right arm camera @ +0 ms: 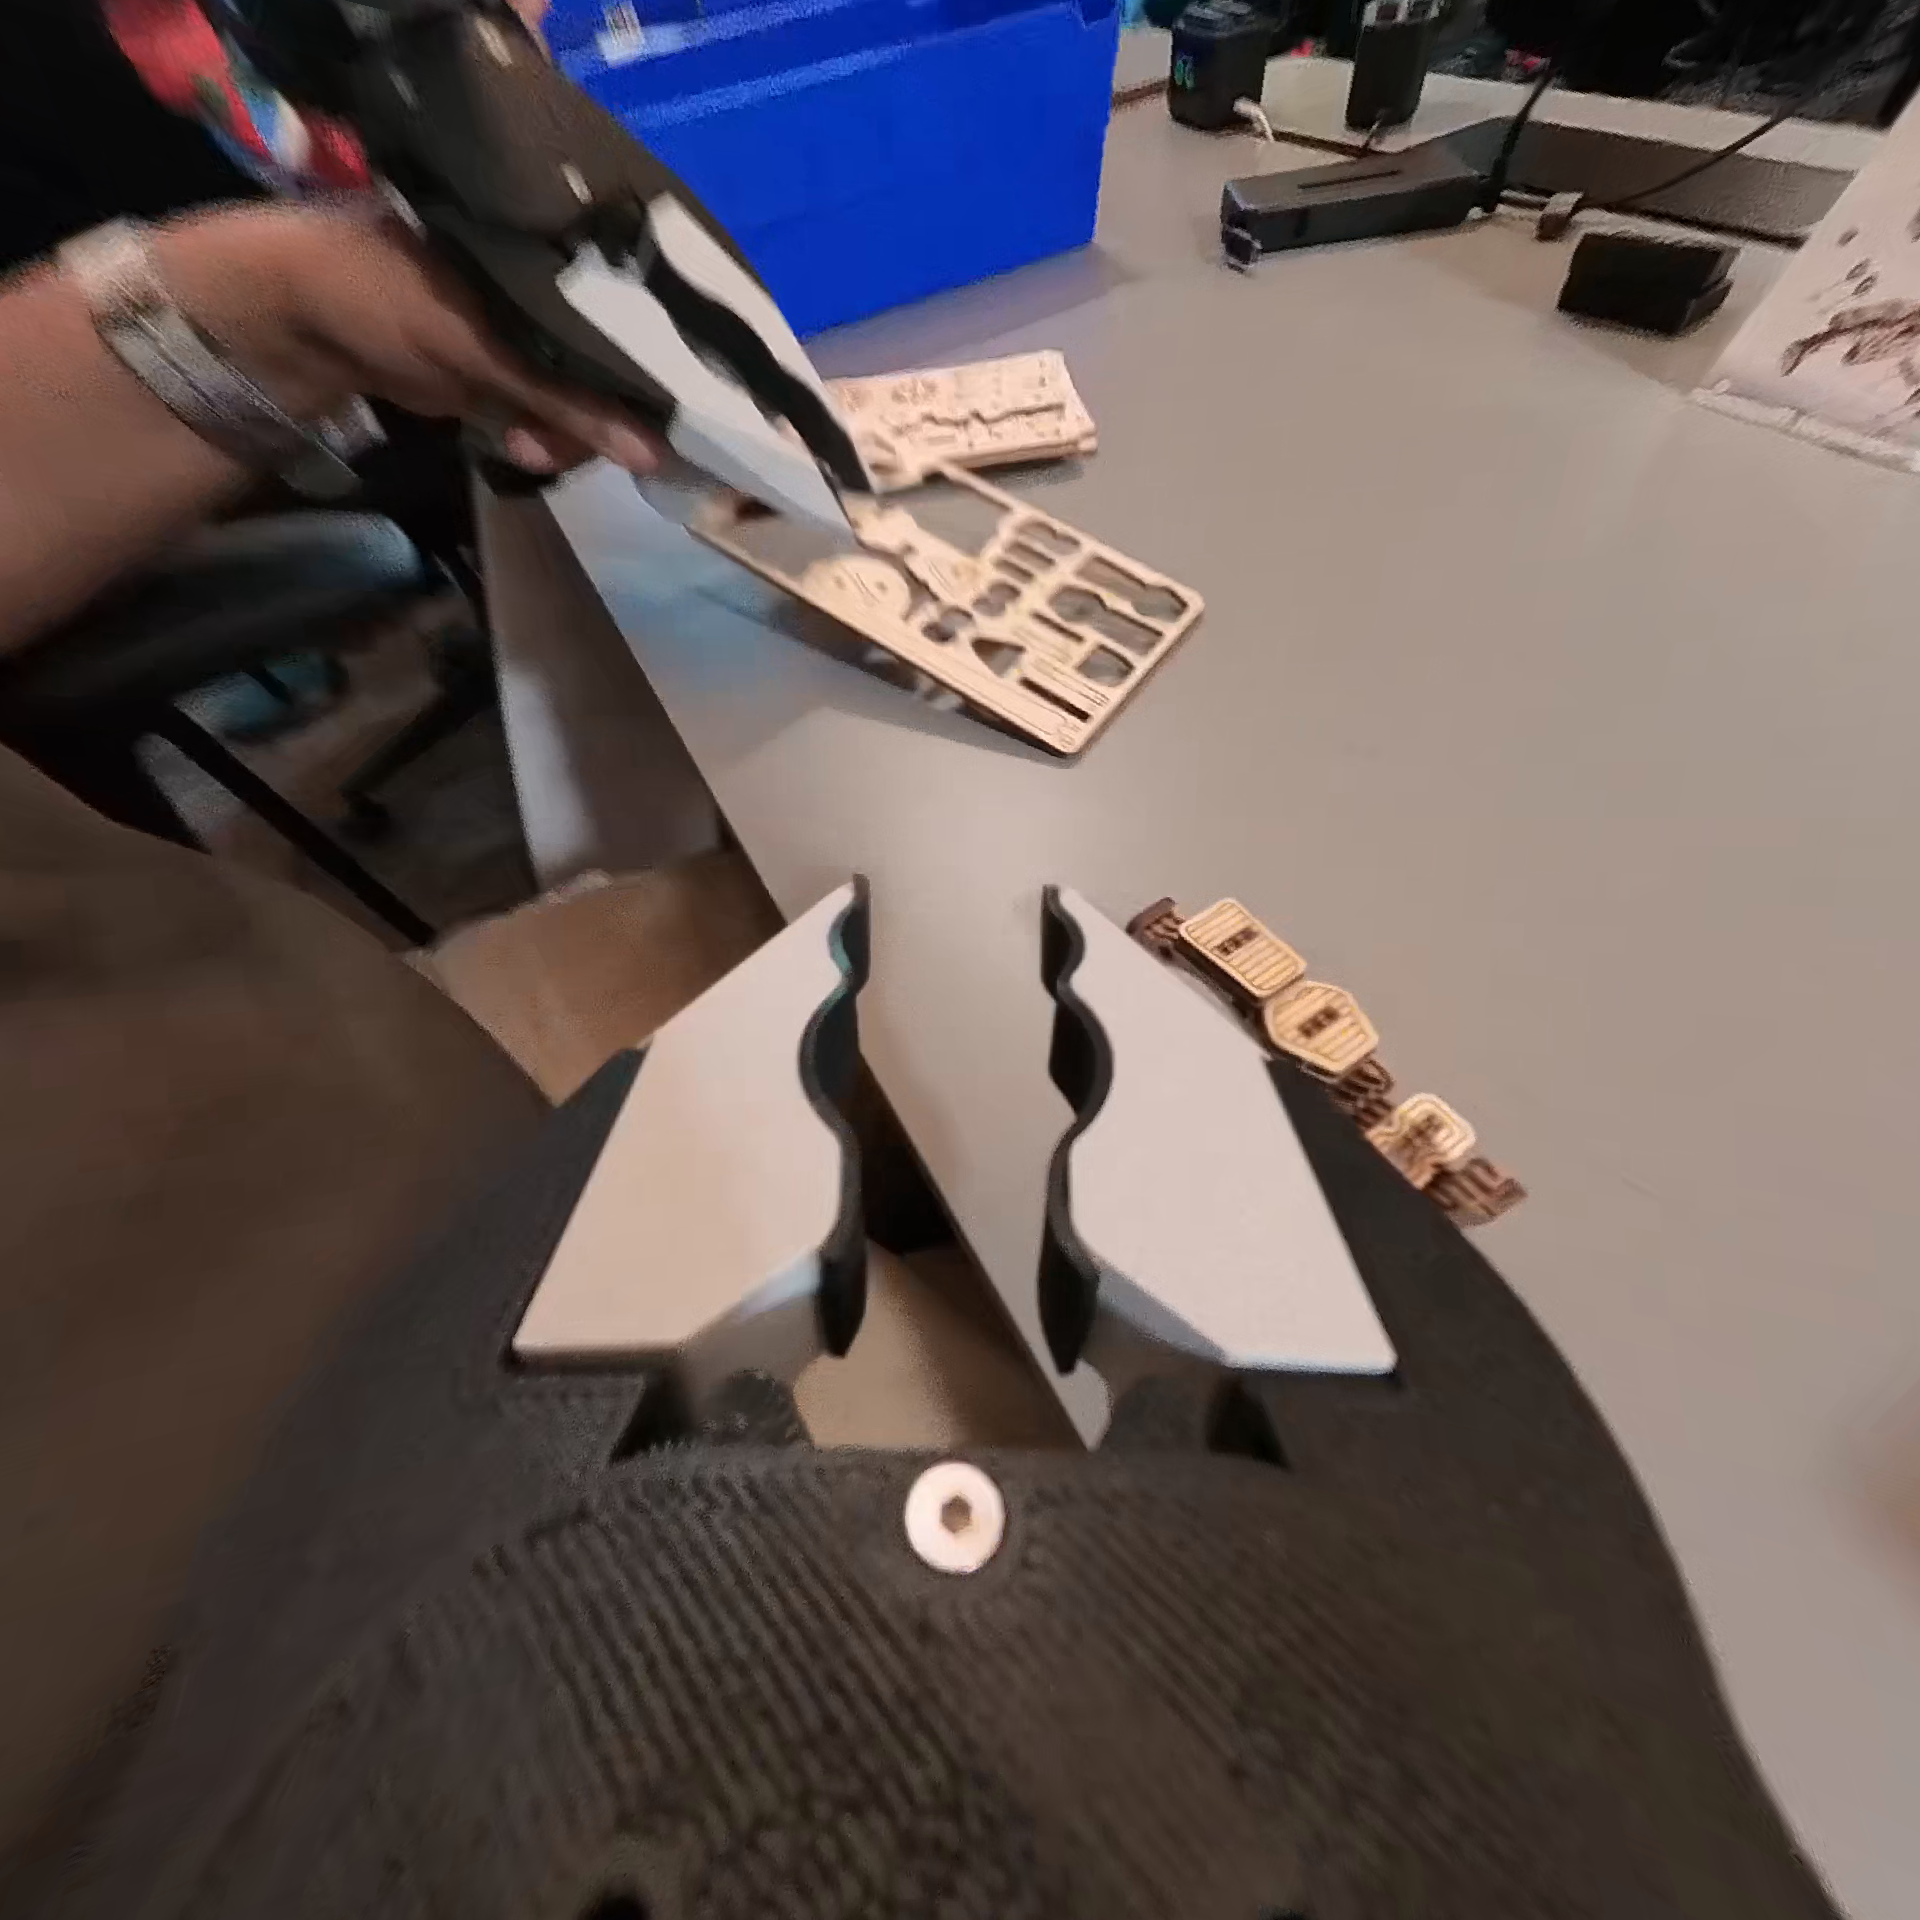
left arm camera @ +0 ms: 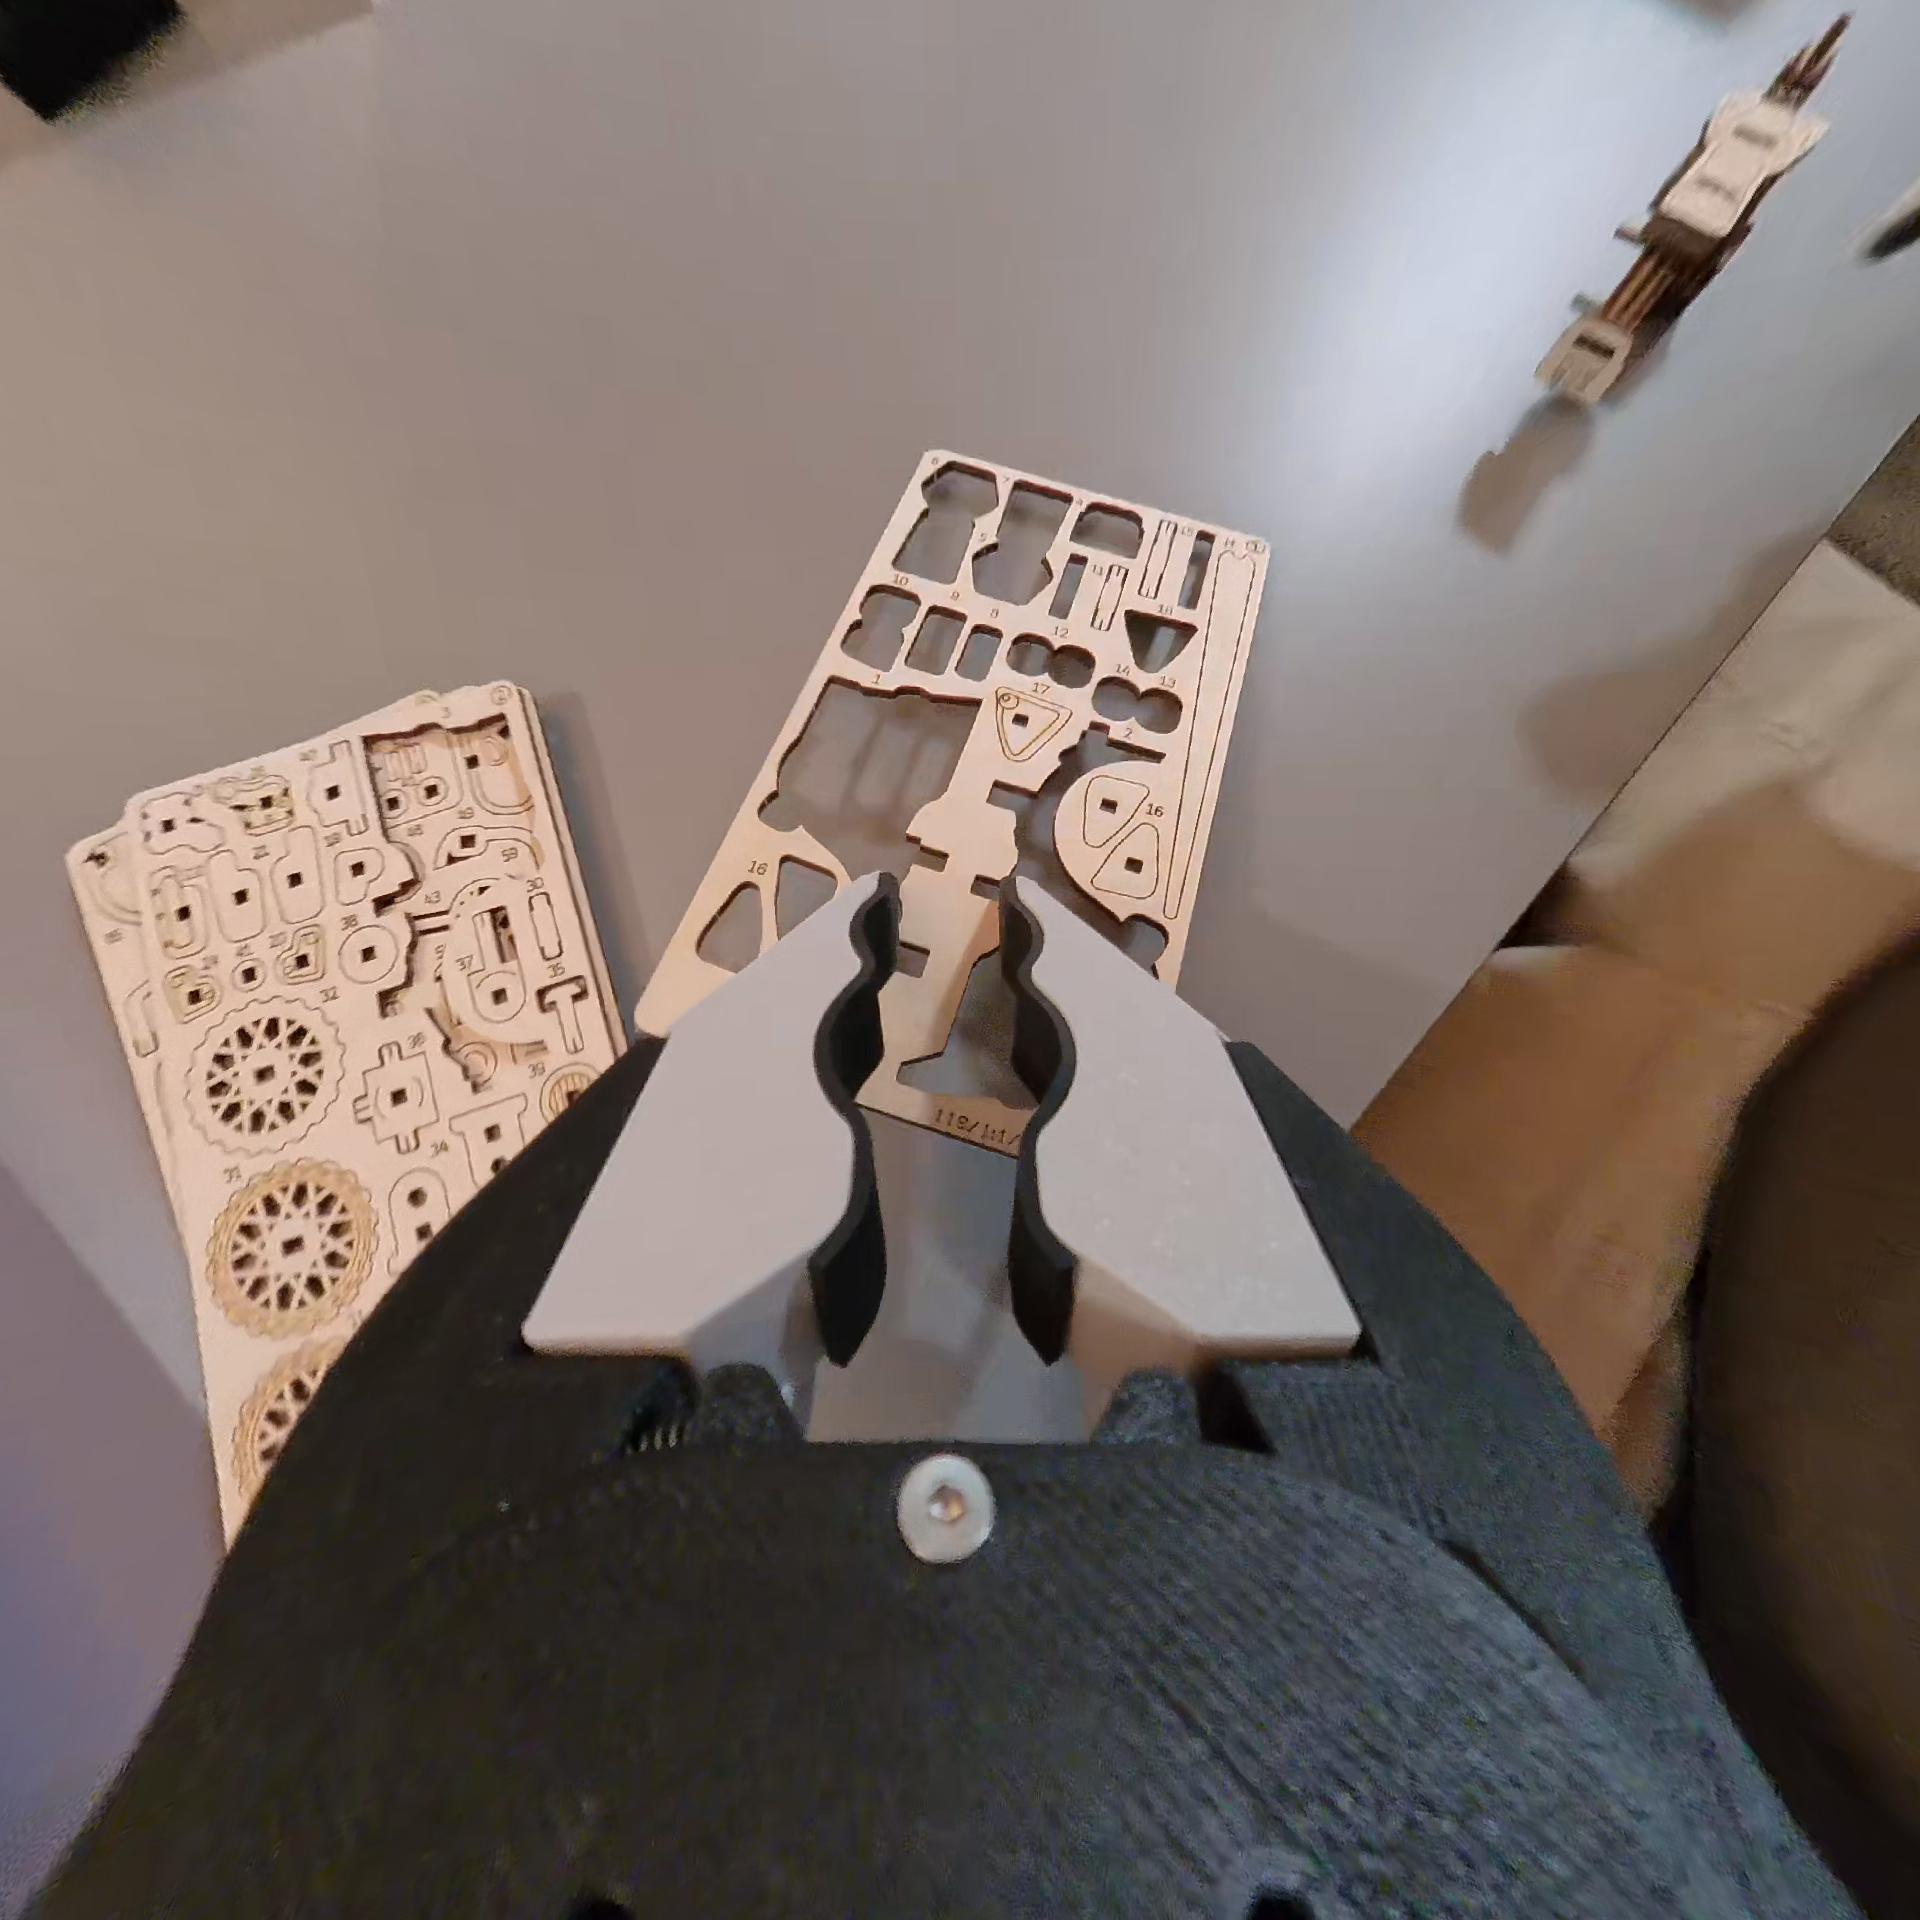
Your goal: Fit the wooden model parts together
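A thin wooden parts sheet (left arm camera: 971,821) with many empty cut-outs lies near the table's front edge. My left gripper (left arm camera: 940,894) is open, and its tips are right over the sheet's near end. In the right wrist view the left gripper (right arm camera: 847,499) touches that sheet (right arm camera: 873,587), whose near end looks raised off the table. A partly built wooden model (right arm camera: 1320,1039) lies just right of my right gripper (right arm camera: 951,899), which is open and empty. The model also shows far off in the left wrist view (left arm camera: 1683,218).
A stack of uncut parts sheets (left arm camera: 312,987) lies left of the single sheet on the grey table (left arm camera: 623,312). A blue bin (right arm camera: 852,156), black devices (right arm camera: 1351,197) and a printed paper (right arm camera: 1849,322) stand at the back. A person's hand (right arm camera: 312,343) holds the left gripper. The left gripper's tips are roughly 20 cm from the right gripper's.
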